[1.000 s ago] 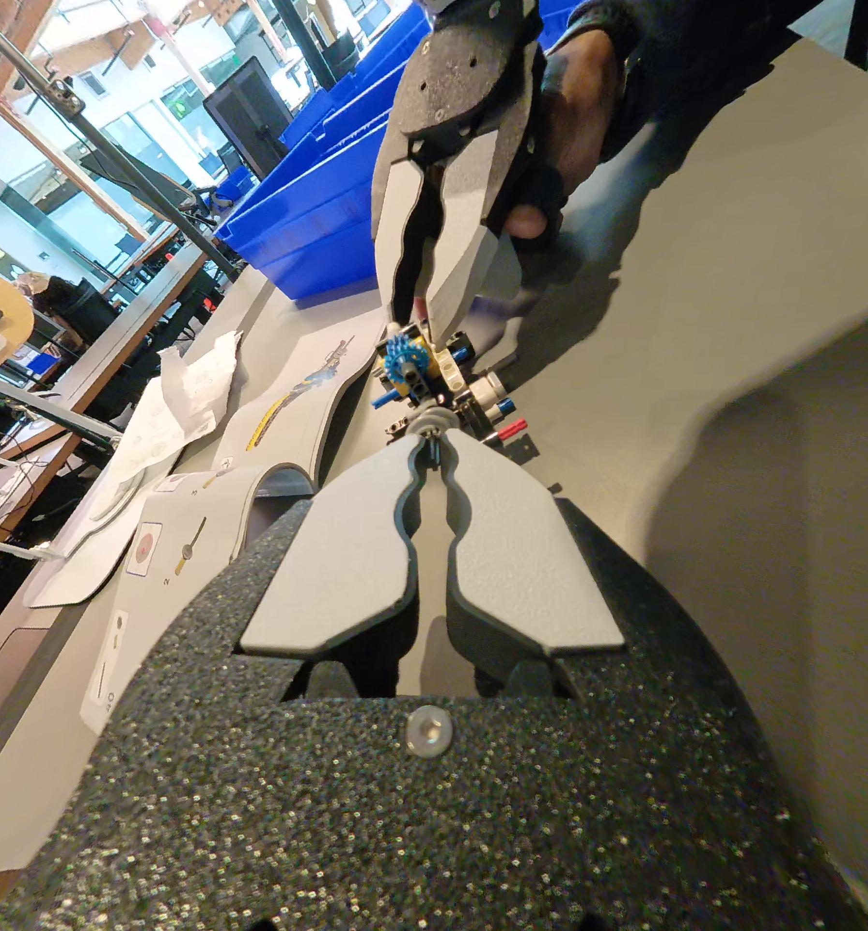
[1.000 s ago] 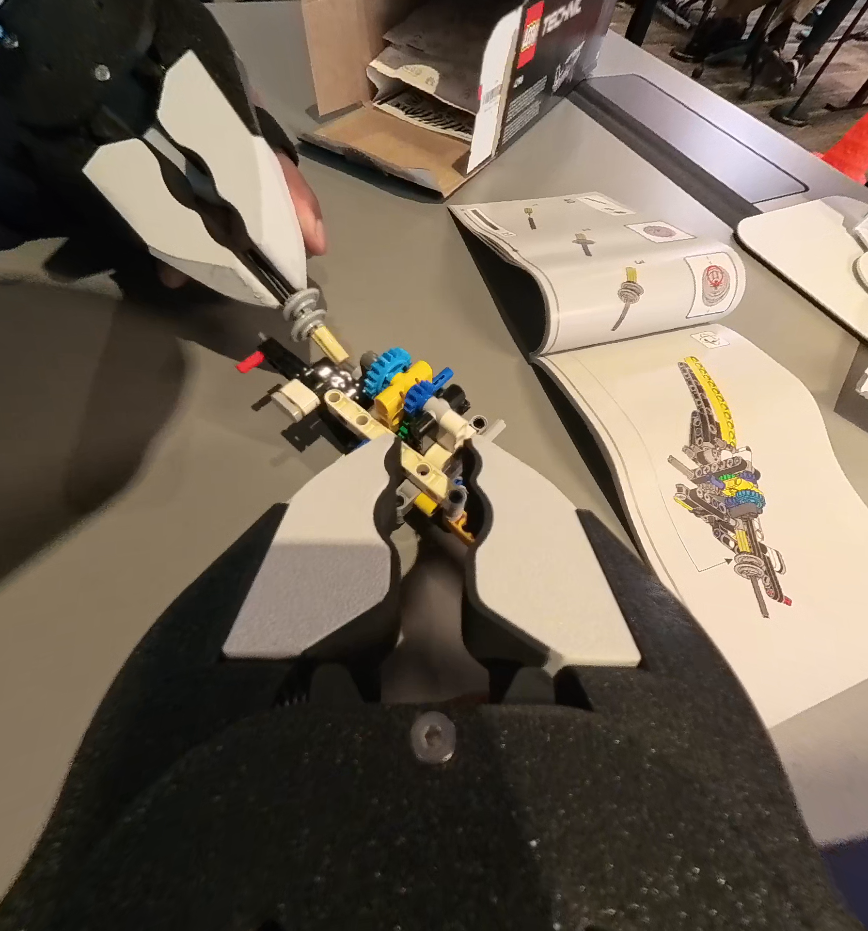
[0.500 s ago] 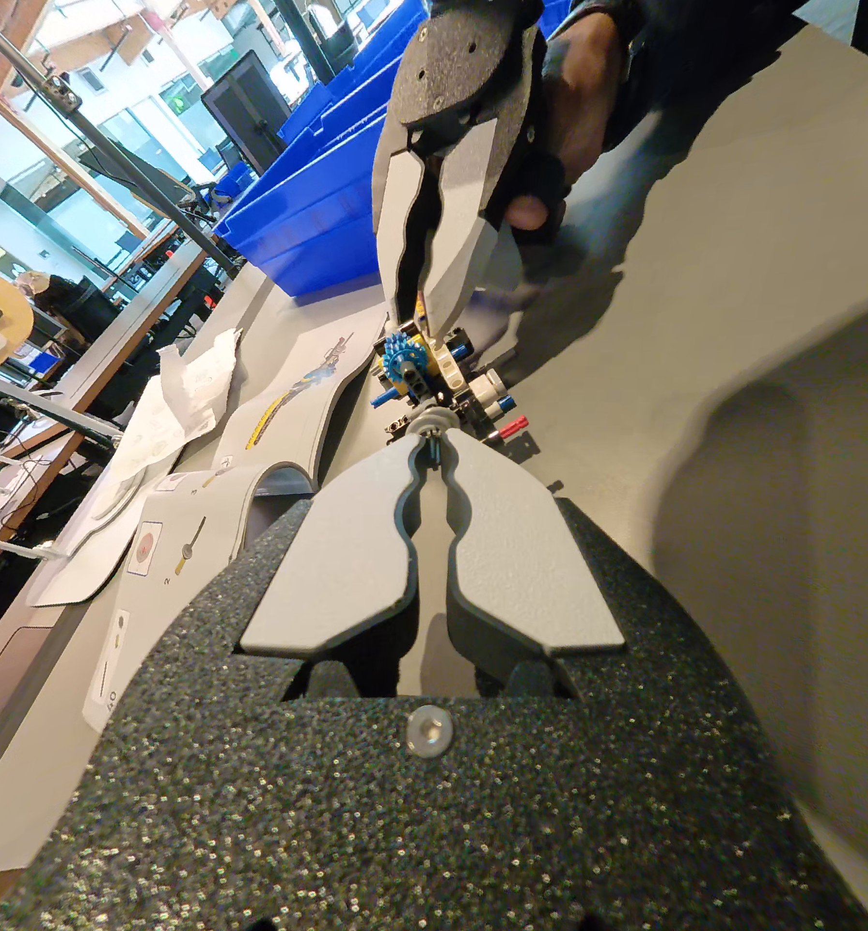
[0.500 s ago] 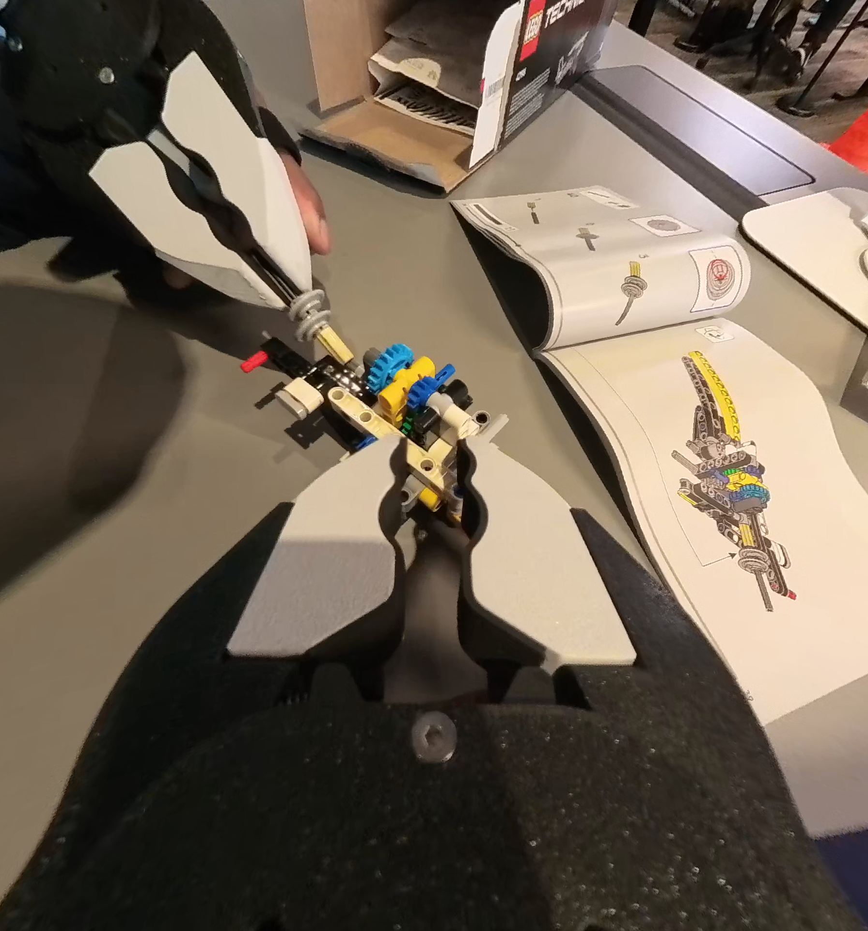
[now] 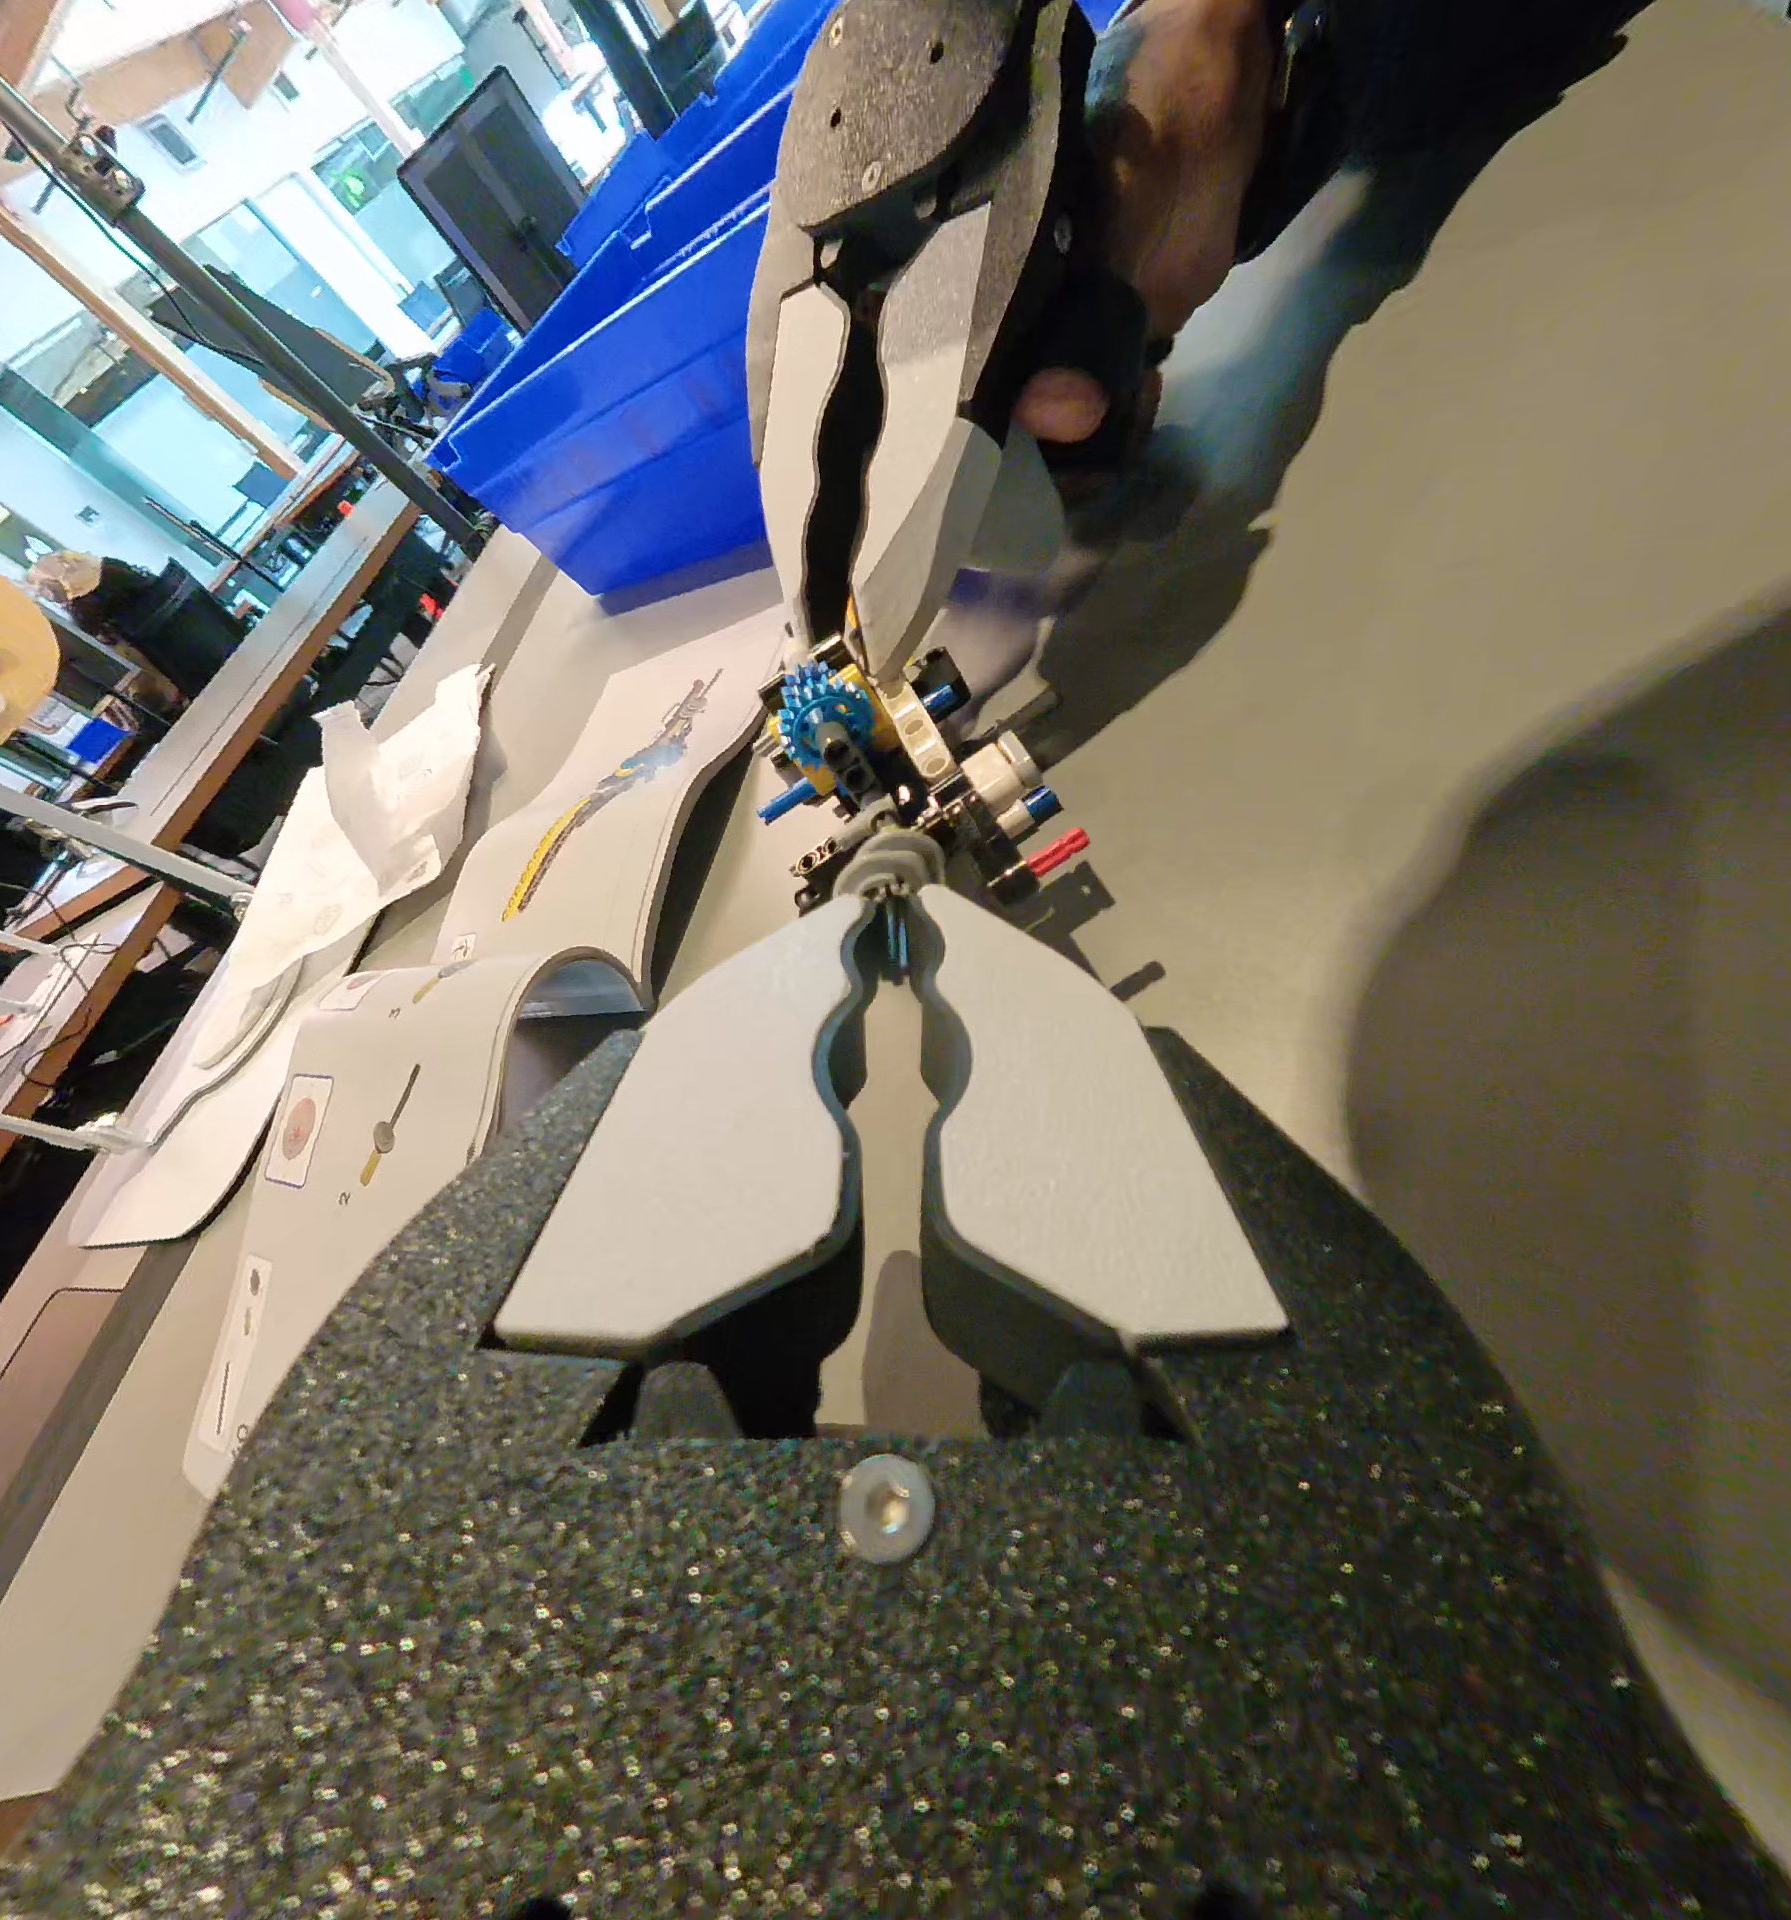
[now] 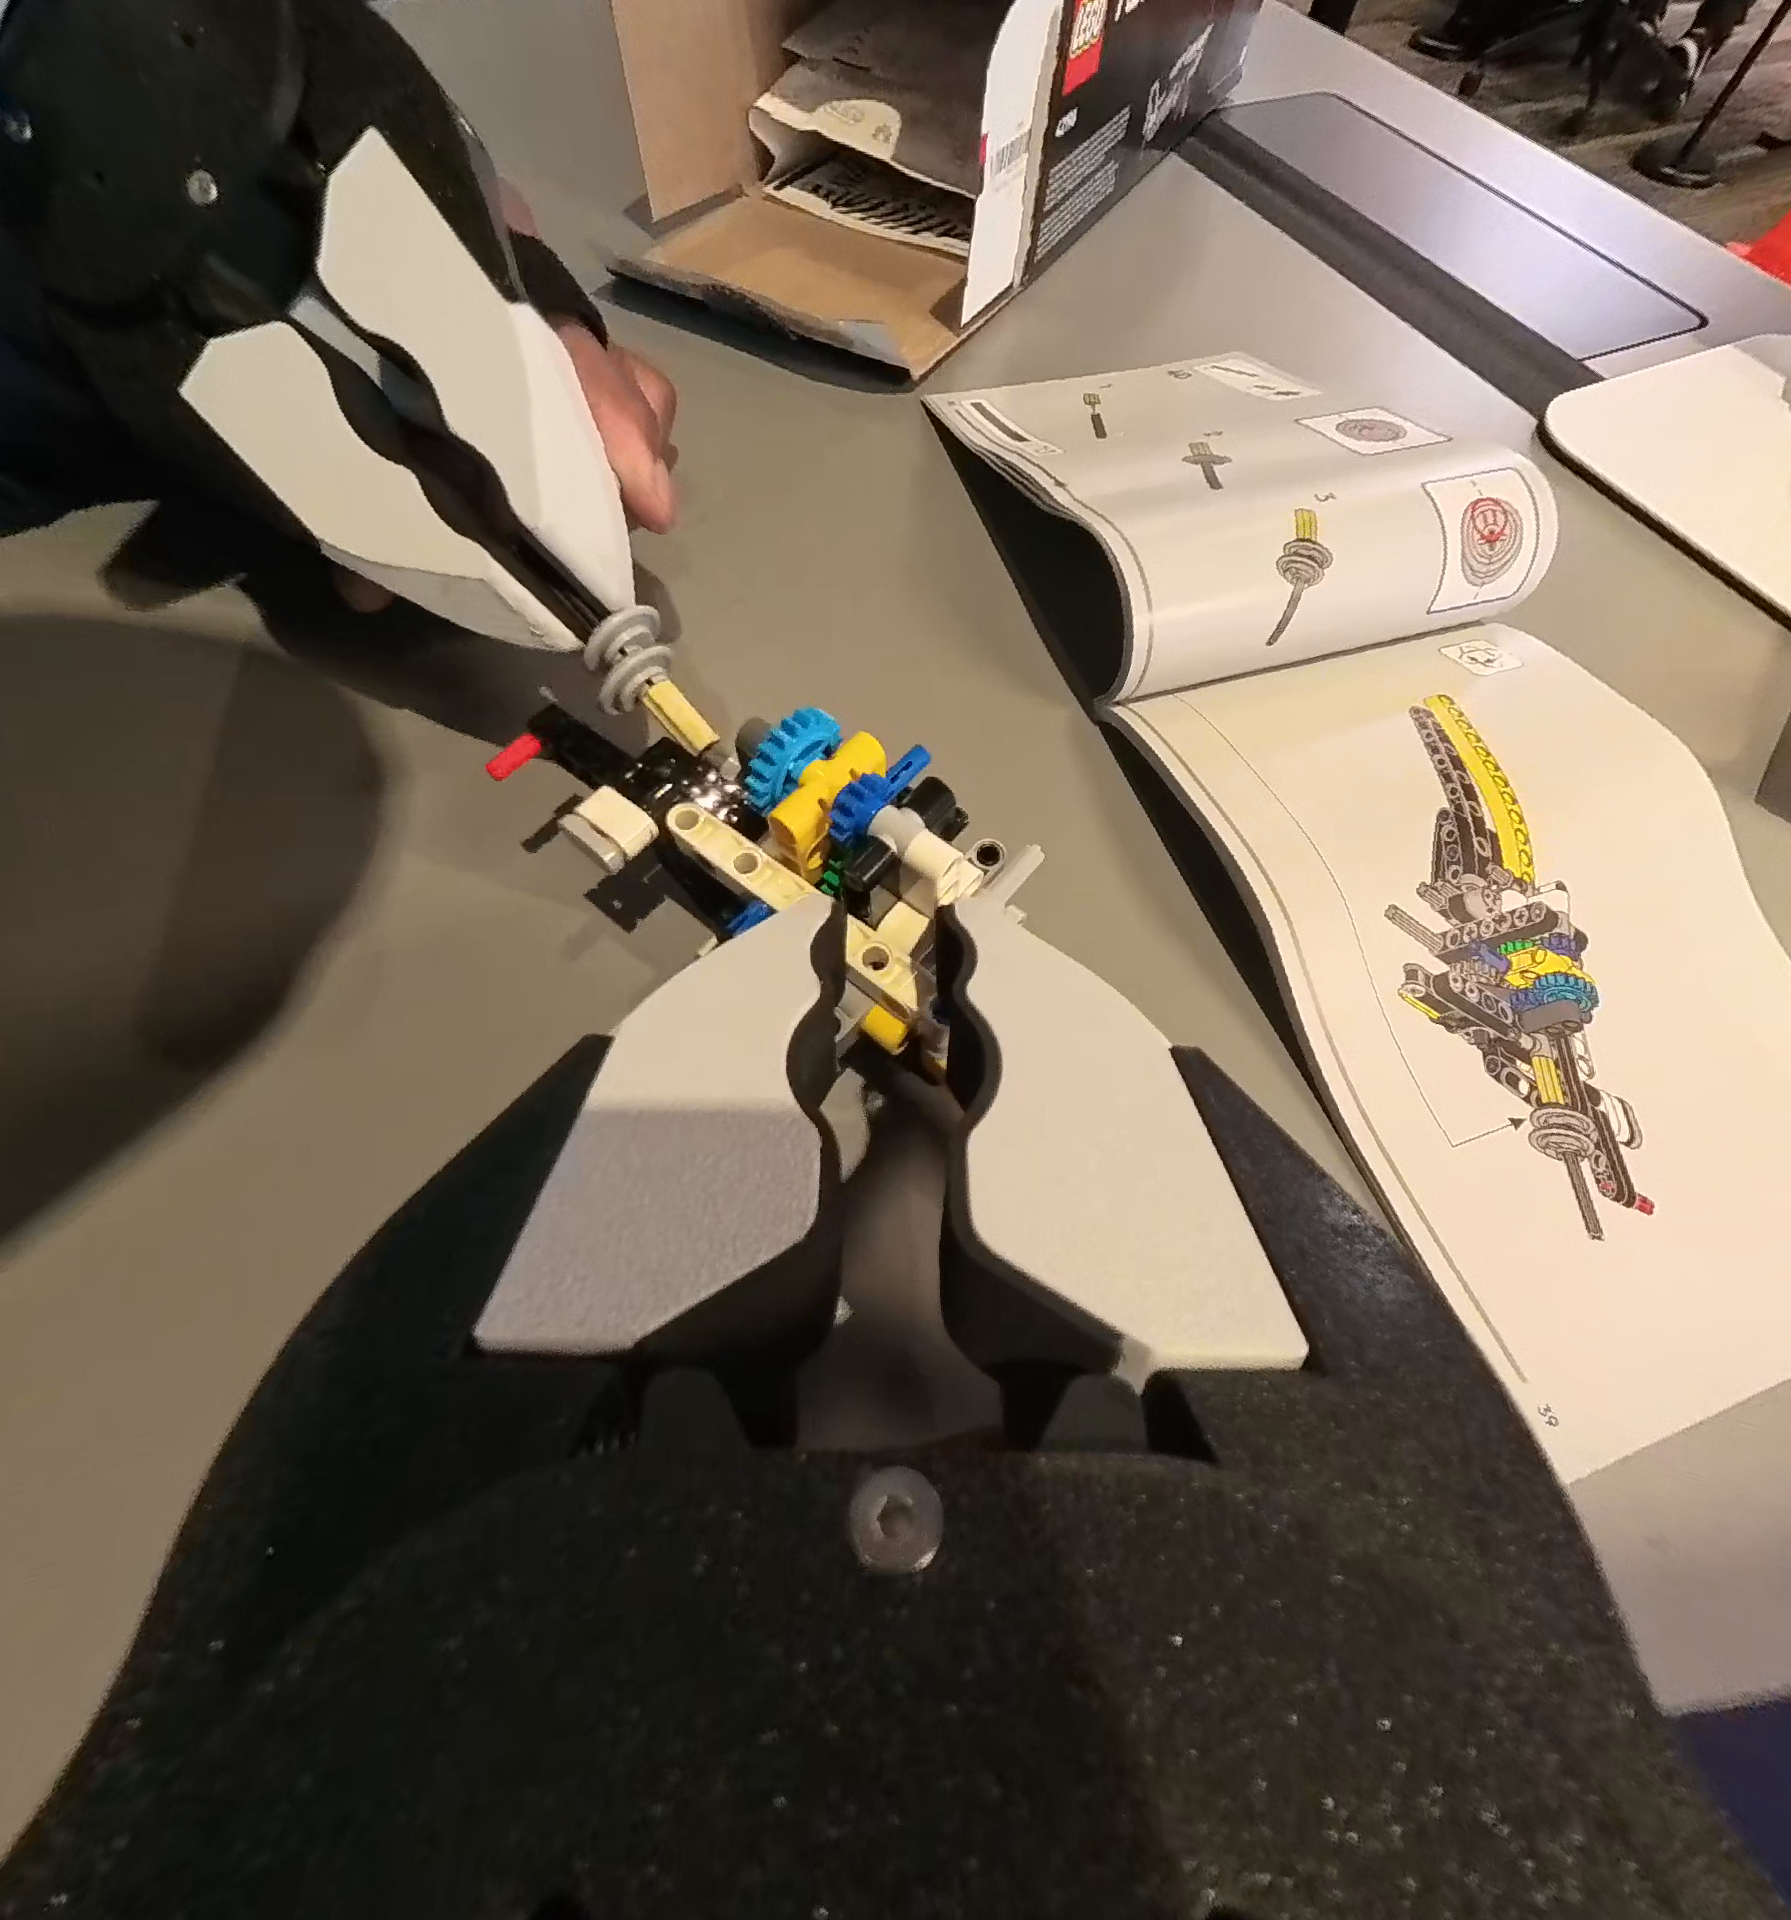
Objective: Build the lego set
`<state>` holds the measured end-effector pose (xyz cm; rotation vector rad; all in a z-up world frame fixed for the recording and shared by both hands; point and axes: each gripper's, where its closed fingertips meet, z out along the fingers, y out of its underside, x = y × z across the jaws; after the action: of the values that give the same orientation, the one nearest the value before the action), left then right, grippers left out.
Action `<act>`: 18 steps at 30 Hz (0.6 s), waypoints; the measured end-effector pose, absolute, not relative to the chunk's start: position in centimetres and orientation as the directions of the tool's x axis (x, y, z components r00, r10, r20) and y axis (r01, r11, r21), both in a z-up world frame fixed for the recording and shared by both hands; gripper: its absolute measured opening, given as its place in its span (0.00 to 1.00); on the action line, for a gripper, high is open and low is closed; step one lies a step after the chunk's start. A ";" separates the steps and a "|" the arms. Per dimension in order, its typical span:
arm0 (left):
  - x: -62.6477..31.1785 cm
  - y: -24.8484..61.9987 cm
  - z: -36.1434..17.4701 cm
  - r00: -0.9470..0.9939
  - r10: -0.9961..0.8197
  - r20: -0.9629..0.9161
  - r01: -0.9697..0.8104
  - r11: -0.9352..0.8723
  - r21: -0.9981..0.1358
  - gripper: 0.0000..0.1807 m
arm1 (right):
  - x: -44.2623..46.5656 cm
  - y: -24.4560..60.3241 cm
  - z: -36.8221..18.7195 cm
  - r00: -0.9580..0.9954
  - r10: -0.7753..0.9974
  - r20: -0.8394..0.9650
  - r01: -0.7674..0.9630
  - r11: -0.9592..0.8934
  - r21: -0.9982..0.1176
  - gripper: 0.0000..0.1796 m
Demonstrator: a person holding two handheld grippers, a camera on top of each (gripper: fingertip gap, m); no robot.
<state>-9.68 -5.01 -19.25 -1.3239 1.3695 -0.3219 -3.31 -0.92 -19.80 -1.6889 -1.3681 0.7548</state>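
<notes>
A small lego assembly [image 6: 797, 821] with blue gears, yellow and tan parts and a red pin lies on the grey table; it also shows in the left wrist view [image 5: 870, 748]. My right gripper [image 6: 886, 935] is shut on its near tan end. My left gripper [image 5: 891, 904] is shut on a thin dark axle that carries a grey ribbed bushing [image 5: 886, 857] and a yellow tip. In the right wrist view the left gripper [image 6: 600, 613] holds the bushing [image 6: 631, 655] with the yellow tip [image 6: 678, 717] pressed against the assembly's far end.
An open instruction booklet [image 6: 1390, 831] lies right of the assembly. An opened cardboard lego box [image 6: 922, 177] stands behind it. Blue bins [image 5: 642, 416] line the table's far side in the left wrist view. A person's hand [image 6: 631, 436] grips the left tool. Tip to tip, the grippers are about 8 cm apart.
The assembly's near end has slid deeper between my right fingers. My left gripper has come a little closer to the assembly's far end with the axle piece.
</notes>
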 end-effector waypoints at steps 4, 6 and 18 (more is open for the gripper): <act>-9.7 -5.0 -19.3 0.284 -0.808 -0.516 -0.506 0.331 -0.797 0.03 | -3.3 -0.9 -19.8 0.236 0.971 0.042 0.484 -0.080 -0.871 0.09; -9.7 -5.0 -19.3 0.286 -0.803 -0.523 -0.511 0.334 -0.792 0.03 | -3.2 -0.9 -19.8 0.242 0.969 0.044 0.484 -0.081 -0.871 0.09; -9.7 -4.9 -19.7 0.291 -0.789 -0.541 -0.543 0.329 -0.772 0.03 | -3.0 -0.9 -19.8 0.262 0.963 0.059 0.484 -0.078 -0.872 0.09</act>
<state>-9.69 -4.89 -19.69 -1.3366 1.3753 -0.2542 -3.04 -0.86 -19.83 -1.6960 -1.3438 0.7210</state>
